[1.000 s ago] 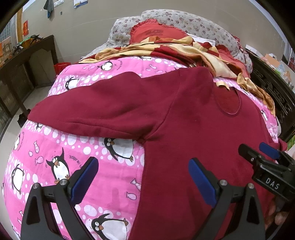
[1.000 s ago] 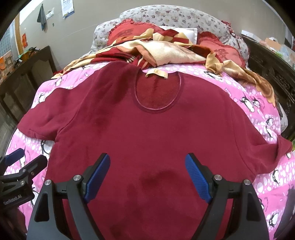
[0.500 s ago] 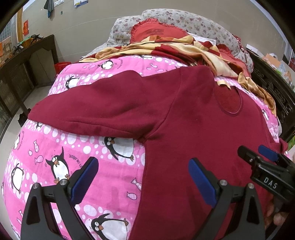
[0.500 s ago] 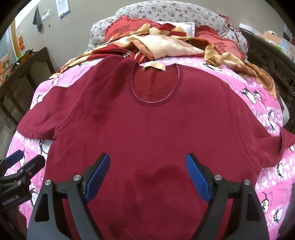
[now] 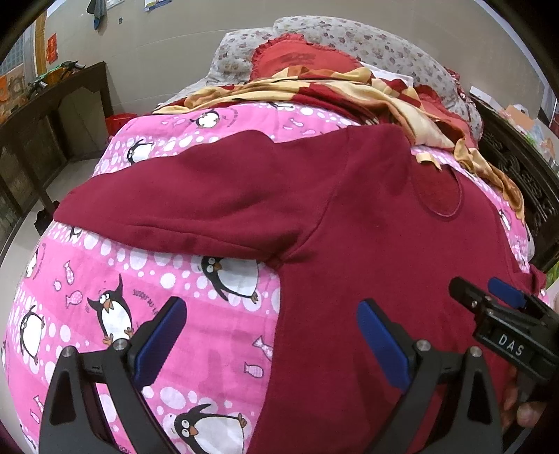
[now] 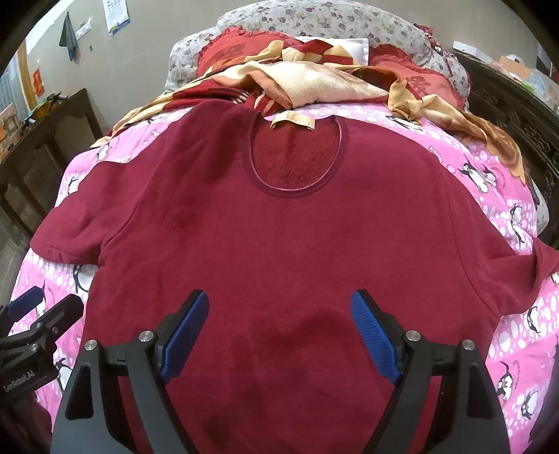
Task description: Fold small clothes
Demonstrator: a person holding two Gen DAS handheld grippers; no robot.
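A dark red long-sleeved top [image 6: 279,230] lies spread flat, front up, on the pink penguin quilt [image 5: 195,335], neckline [image 6: 297,160] at the far end. Its left sleeve [image 5: 181,202] stretches out to the left; the right sleeve [image 6: 524,265] reaches the quilt's right side. My left gripper [image 5: 270,335] is open and empty, hovering over the top's lower left side edge. My right gripper [image 6: 279,331] is open and empty above the lower middle of the top. Each gripper shows at the edge of the other's view: the right one [image 5: 489,300], the left one [image 6: 45,310].
A crumpled red and cream blanket [image 6: 314,80] and pillows [image 6: 314,21] lie at the head of the bed. A dark wooden cabinet [image 5: 45,115] stands to the left, a carved dark bed frame [image 6: 517,115] to the right. A red bin [image 5: 117,122] sits on the floor.
The right gripper has moved slightly forward and up over the top, so the neckline looks closer. The left gripper has barely moved. Both stay open.
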